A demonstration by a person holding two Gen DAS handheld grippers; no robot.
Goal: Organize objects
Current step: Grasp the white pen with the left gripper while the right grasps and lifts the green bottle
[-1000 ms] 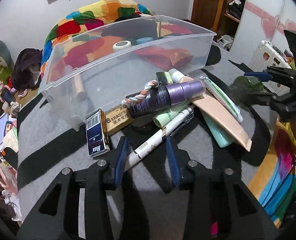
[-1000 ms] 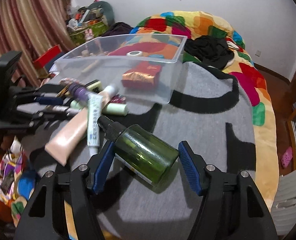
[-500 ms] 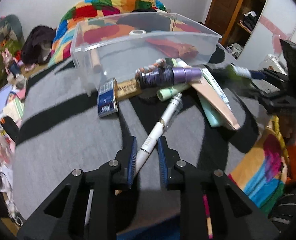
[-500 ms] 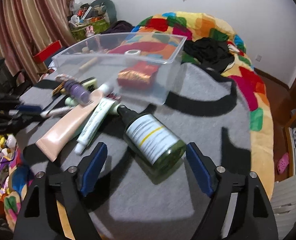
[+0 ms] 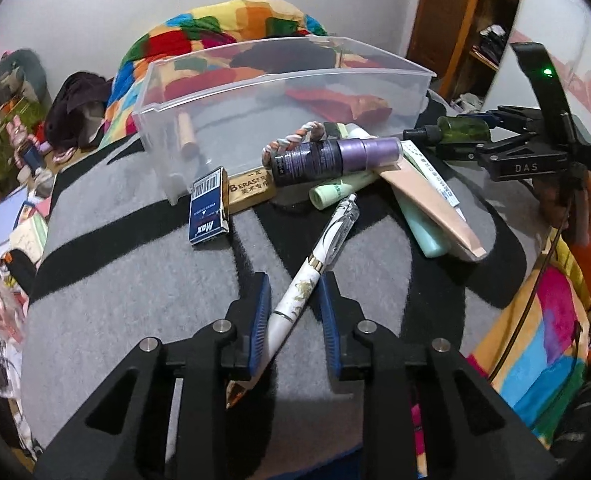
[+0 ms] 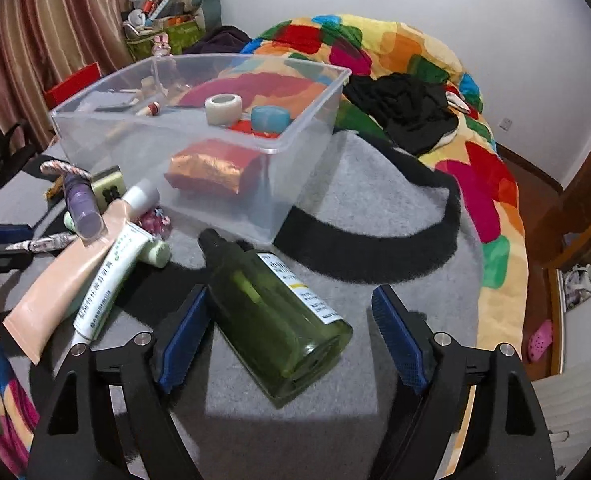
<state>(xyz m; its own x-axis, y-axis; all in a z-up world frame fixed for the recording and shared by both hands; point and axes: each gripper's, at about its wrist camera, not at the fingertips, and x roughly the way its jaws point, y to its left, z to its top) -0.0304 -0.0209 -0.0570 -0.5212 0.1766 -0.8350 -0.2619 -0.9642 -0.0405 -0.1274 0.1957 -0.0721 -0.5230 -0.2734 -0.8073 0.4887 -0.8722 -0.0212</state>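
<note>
Left gripper [image 5: 293, 312]: fingers narrowly parted, white pen [image 5: 315, 268] lying slantwise between the blue pads, its lower barrel against the left pad; whether the right pad touches it cannot be told. Pen's clear cap end points toward the heap of toiletries. Right gripper [image 6: 289, 338]: fingers wide apart, green bottle [image 6: 275, 316] lying on its side between them, black pump end toward the bin, its side against the left pad and clear of the right pad. Clear plastic bin [image 6: 303, 128]: upright on the grey-and-black blanket [image 6: 375, 208], holding a white tape roll [image 6: 223, 108], a blue tape roll [image 6: 269, 118], a red-and-gold foil packet [image 6: 211, 170] and a small tube [image 6: 147, 109]. Heap just before the bin: purple-capped bottle [image 5: 335, 156] lying across a pale green tube [image 5: 335, 192]; peach tube [image 5: 435, 200] and a white printed tube [image 5: 431, 176] fanned beside it; braided cord [image 5: 295, 138] touching the bottle's dark end. Blue "Max" box [image 5: 209, 210] and a gold eraser box [image 5: 251, 192] side by side at the bin's near wall. Multicoloured quilt [image 6: 395, 48] behind the bin, black garment [image 6: 407, 108] on it.
</note>
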